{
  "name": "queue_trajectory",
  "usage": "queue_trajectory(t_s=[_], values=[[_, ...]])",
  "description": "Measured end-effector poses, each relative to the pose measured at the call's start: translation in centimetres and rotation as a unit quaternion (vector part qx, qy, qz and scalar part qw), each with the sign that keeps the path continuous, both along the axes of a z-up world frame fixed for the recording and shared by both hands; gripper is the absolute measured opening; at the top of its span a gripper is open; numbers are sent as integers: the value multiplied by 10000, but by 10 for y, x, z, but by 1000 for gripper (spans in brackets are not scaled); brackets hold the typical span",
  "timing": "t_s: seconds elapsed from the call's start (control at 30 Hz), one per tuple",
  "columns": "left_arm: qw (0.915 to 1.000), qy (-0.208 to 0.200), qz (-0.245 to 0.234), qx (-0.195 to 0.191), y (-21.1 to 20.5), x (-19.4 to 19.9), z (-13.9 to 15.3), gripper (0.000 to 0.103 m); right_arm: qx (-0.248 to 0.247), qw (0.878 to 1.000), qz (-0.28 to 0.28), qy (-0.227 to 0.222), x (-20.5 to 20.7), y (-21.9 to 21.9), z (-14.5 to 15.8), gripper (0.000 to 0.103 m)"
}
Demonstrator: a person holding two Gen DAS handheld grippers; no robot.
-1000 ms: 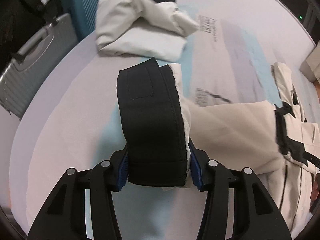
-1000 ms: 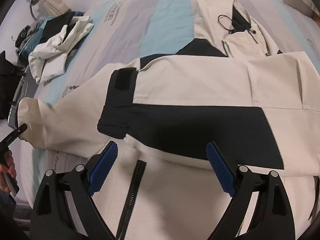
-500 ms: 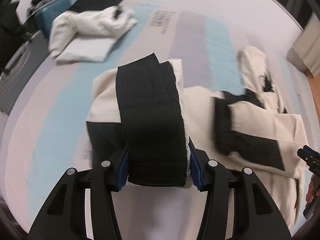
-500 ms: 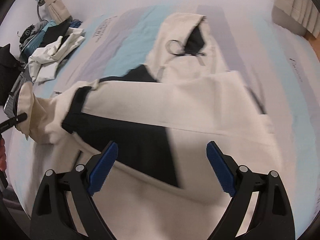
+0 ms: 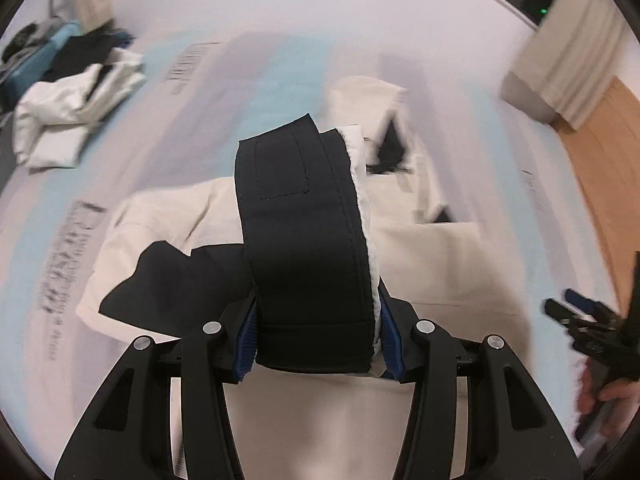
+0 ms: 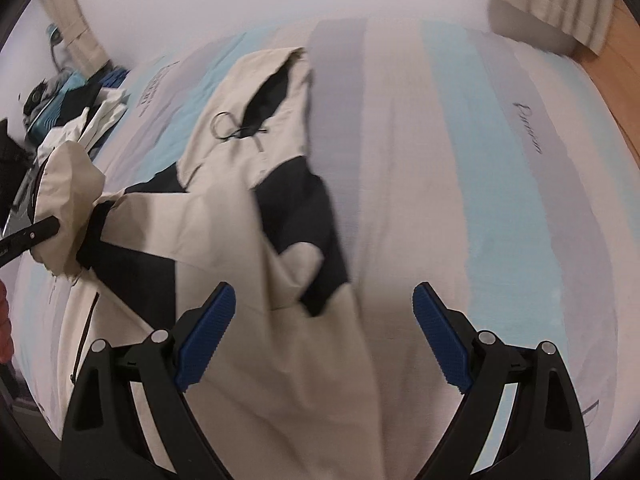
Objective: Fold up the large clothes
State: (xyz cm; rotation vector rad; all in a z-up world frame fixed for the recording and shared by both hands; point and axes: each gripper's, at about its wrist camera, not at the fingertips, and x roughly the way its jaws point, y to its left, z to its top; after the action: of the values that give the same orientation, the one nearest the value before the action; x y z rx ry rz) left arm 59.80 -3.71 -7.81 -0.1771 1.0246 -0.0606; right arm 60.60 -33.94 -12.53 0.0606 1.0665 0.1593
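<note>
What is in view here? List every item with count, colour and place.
jacket: one, cream with black panels, spread on the bed, hood towards the far end
sleeve cuff: one, black with cream lining, clamped in the left hand-held gripper
bed cover: one, white with pale blue and grey stripes, under the jacket
folded clothes: one pile, white and black, far left edge of the bed
suitcase: one, blue, beyond that pile; blurred
curtain: cream, far right
floor: wooden, orange-brown, right of the bed
left hand-held gripper: one, black with blue pads, shut on the cuff
right hand-held gripper: one, black with blue pads, open above the jacket, holding nothing
</note>
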Motion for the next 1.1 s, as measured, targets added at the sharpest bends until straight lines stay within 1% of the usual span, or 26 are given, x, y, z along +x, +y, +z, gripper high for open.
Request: queue_trajectory(t_s=[0.1,0.17,0.23,0.33,0.4,0.53,0.67,0.73,0.87,0.93,1.0,1.03,1.1], values=[[9996,-22,-278,-87,-47,6,0,49,50,9999,-87,-46,-2,-19,0,87],[9992,20,-402,-79,-77,10,-6,49,17,9999,-156,-64,-4,-32,0,87],[9987,109,-492,-102,-101,16,-16,49,-15,9997,-219,-63,-6,-45,-1,87],[9976,288,-635,40,-134,24,-34,49,-95,9995,-295,-35,-8,-62,-5,87],[9966,408,-709,68,-154,27,-43,49,-116,9994,-341,-11,-8,-72,-8,87],[9952,481,-801,284,-184,28,-57,49,-147,9988,-473,10,-9,-89,-14,87],[9938,570,-912,268,-204,30,-66,49,-74,9978,-663,19,-16,-103,-17,87],[9922,495,-1043,462,-218,28,-69,49,-46,9973,-739,17,-21,-111,-19,87],[9903,539,-1221,394,-235,29,-75,50,-23,9963,-860,14,-28,-123,-21,87],[9895,616,-1222,458,-240,32,-80,52,-3,9957,-929,62,-30,-129,-24,87],[9901,685,-1166,366,-240,35,-81,59,27,9948,-1006,126,-33,-137,-27,87],[9908,668,-1153,254,-239,34,-79,62,43,9947,-1015,137,-34,-139,-28,87],[9916,598,-1138,109,-238,35,-73,75,9,9948,-1006,156,-36,-144,-31,87]])
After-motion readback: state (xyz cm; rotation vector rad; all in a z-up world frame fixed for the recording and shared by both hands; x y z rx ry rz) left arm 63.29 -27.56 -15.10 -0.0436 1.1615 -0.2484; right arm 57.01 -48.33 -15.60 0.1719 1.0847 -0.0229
